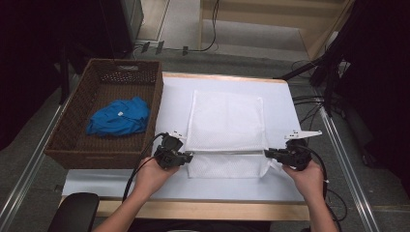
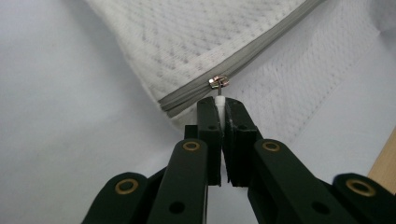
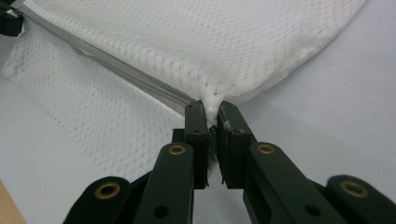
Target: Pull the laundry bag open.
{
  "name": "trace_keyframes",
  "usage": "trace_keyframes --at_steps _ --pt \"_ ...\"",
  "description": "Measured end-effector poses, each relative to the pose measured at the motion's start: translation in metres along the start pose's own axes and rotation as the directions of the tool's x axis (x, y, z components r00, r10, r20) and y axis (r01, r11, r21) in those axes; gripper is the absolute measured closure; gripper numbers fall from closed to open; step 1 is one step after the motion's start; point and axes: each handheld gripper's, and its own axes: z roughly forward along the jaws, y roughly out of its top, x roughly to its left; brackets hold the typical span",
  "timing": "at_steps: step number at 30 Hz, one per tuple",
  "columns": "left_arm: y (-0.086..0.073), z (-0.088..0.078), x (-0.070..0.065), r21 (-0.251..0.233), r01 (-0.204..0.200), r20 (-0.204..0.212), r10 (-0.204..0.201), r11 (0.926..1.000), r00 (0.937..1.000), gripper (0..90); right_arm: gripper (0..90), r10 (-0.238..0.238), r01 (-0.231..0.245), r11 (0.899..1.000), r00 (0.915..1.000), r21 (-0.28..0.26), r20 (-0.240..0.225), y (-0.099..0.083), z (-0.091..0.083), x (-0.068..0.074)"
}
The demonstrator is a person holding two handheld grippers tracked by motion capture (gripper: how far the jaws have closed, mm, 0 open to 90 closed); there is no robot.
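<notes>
A white mesh laundry bag [image 1: 226, 129] lies flat in the middle of the white table cover, a grey zipper [image 1: 227, 151] running across its near part. My left gripper [image 1: 188, 156] is at the zipper's left end, shut on the white pull tab [image 2: 220, 101] that hangs from the metal slider [image 2: 218, 82]. My right gripper [image 1: 267, 153] is at the zipper's right end, shut on a pinch of the bag's mesh edge [image 3: 212, 103]. The grey zipper [image 3: 126, 70] runs away to the upper left in the right gripper view and looks closed.
A brown wicker basket [image 1: 77, 137] stands at the table's left with a blue garment [image 1: 118, 117] inside. The table's wooden front edge [image 1: 203, 209] runs close under the hands. Cables and dark stands crowd the floor at the right [image 1: 333, 82].
</notes>
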Motion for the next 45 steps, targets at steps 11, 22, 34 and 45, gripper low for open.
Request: trace_keyframes --at_steps 11,22,34,45 --pt "-0.004 -0.010 0.009 0.002 0.048 -0.050 -0.048 0.9988 0.9976 87.6 85.3 0.003 -0.003 1.000 1.0000 0.011 0.008 -0.001 0.001 -0.001" --pt "-0.004 -0.008 0.011 -0.013 0.054 -0.021 -0.054 0.9985 0.9983 87.3 84.4 -0.012 0.011 1.000 0.9995 0.019 0.028 -0.003 0.004 -0.001" --pt "-0.004 -0.002 0.011 -0.010 0.051 -0.006 -0.051 0.9987 0.9987 86.5 82.2 -0.034 0.033 0.999 0.9987 0.015 0.038 -0.004 0.008 -0.003" --pt "-0.005 0.005 0.011 0.001 0.050 0.033 -0.050 0.9988 0.9982 81.8 80.4 -0.029 0.028 0.999 0.9992 0.031 0.026 -0.005 0.015 -0.007"
